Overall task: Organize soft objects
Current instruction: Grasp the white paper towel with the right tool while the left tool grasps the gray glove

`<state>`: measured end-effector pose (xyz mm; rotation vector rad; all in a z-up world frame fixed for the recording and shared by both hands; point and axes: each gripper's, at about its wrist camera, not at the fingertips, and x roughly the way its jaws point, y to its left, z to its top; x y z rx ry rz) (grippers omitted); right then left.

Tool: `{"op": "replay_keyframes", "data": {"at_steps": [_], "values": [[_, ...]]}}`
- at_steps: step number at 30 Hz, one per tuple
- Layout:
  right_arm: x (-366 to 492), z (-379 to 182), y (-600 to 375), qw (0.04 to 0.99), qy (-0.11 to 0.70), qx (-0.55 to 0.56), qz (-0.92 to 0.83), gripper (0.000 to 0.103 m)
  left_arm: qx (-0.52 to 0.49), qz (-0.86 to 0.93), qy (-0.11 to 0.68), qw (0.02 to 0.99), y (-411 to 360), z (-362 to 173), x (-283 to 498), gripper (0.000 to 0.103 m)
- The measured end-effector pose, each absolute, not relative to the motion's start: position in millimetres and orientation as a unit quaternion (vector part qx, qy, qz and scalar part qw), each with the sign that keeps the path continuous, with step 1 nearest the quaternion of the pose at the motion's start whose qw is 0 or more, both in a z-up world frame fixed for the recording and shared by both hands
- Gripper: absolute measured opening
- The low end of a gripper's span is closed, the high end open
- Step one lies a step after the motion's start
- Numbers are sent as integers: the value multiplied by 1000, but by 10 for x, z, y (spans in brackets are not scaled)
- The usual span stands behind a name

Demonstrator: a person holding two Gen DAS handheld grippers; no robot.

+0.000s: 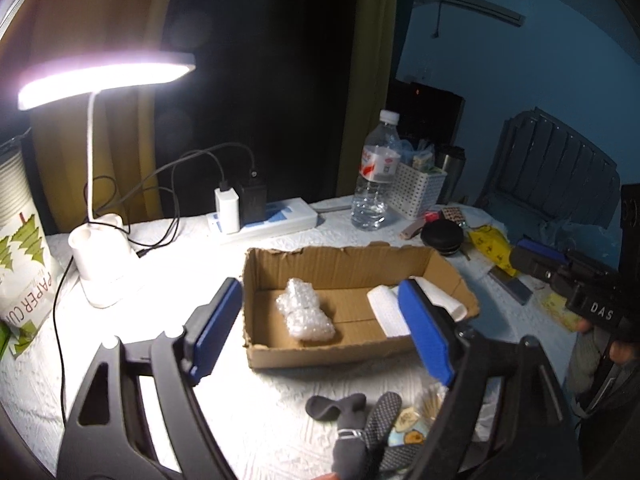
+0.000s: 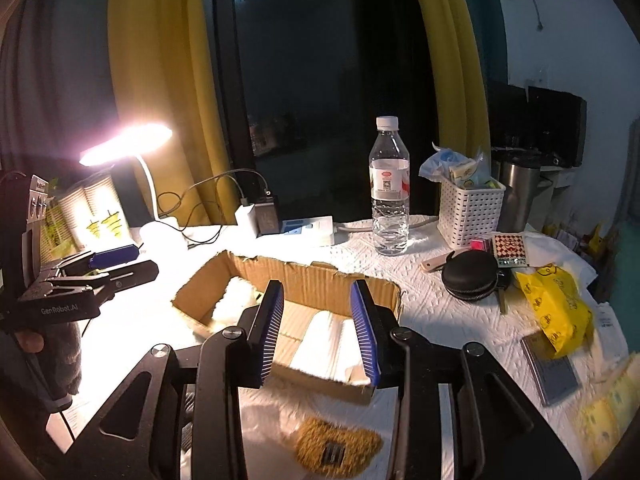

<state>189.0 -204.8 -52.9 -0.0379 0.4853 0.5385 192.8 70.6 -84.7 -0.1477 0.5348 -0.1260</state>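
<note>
A shallow cardboard box (image 1: 340,264) lies on the white-covered table. In it are a wad of bubble wrap (image 1: 306,314) and a folded white cloth (image 1: 384,312). My left gripper (image 1: 320,332) is open and empty, hovering over the box's near side. Dark grey socks or gloves (image 1: 352,420) lie on the table in front of it. In the right wrist view the box (image 2: 320,280) holds the white cloth (image 2: 320,340) and the bubble wrap (image 2: 232,304). My right gripper (image 2: 318,336) is open and empty above the cloth. A yellow fuzzy item (image 2: 336,446) lies below it.
A lit desk lamp (image 1: 100,80) stands at left, with a power strip (image 1: 272,220) and cables behind the box. A water bottle (image 1: 376,172), a white basket (image 1: 420,188), a black round case (image 1: 442,236) and a yellow bag (image 1: 494,248) stand at right.
</note>
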Motion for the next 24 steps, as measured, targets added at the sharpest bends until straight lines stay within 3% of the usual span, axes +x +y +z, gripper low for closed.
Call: {"op": "replay_keyframes", "data": {"at_steps": [4, 16, 20, 24], "values": [[1689, -512, -2068, 935, 236, -20, 263, 37, -98, -85, 236, 963, 751, -762, 1674, 96], [1282, -554, -2020, 930, 245, -30, 274, 39, -106, -53, 240, 963, 726, -819, 1222, 96], [1218, -630, -1967, 924, 255, -27, 282, 50, -115, -44, 261, 957, 744, -967, 1152, 96], [1168, -761, -1864, 914, 273, -30, 298, 52, -117, -39, 277, 953, 741, -1091, 1120, 96]]}}
